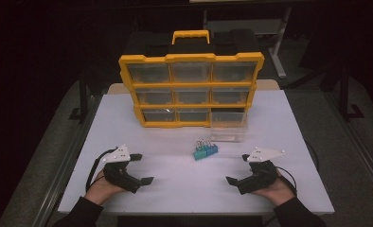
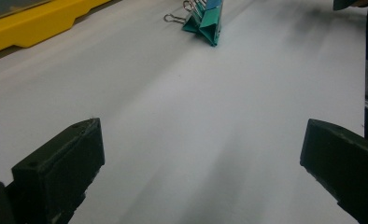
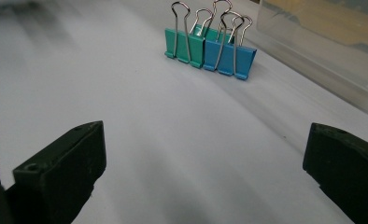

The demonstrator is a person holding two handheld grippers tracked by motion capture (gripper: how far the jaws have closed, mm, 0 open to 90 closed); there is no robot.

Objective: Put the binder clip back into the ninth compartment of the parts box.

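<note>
A small cluster of green and blue binder clips stands upright in the middle of the white table; the same binder clips show green at left and blue at right in the right gripper view, and the binder clips lie far ahead in the left gripper view. My left gripper rests open at the near left of the table, nothing between its jaws. My right gripper rests open at the near right, also with nothing in it. Both stay well short of the clips.
A yellow organiser case with clear drawers stands upright at the back of the table. One clear drawer is pulled out and sits on the table at its lower right, just behind the clips. Dark floor surrounds the table.
</note>
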